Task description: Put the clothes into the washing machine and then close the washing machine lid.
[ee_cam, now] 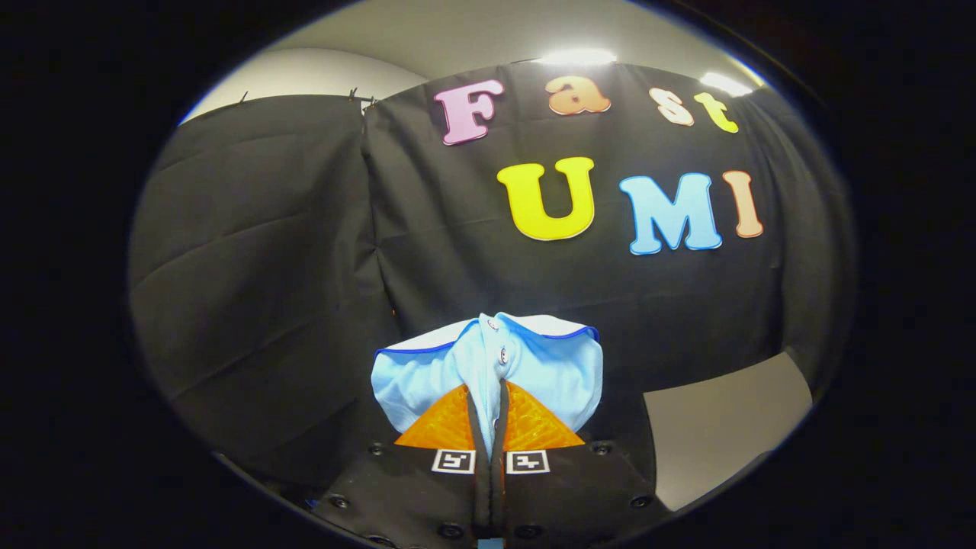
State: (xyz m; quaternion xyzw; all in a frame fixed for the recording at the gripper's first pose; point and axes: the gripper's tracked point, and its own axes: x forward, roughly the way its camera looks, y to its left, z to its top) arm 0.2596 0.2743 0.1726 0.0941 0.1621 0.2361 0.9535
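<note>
From where I sit, a good deal is out of sight. I cannot make out the washing machine or its lid, and the pale grey slab (724, 419) off to the right of the fingers is cut off at its lower end, so I cannot tell what it belongs to. The garment (488, 366) is only partly readable too: I see a bunched light blue piece with a white collar trimmed in dark blue and a couple of small snaps along its placket, but its lower part is hidden behind the fingers and I cannot tell how far it hangs down.

The gripper (489, 415) has its two fingers pressed nearly together, with a fold of the light blue cloth pinched between them. The fabric rises straight out of the narrow gap and spreads to both sides just beyond the fingertips, so the garment sits directly ahead of the claw and touching it.

The claw is held up and pointing level at the booth's black cloth wall (267, 267), with the ceiling lights (576, 57) showing above it. The cloth hangs in the air, resting on nothing I can see.
</note>
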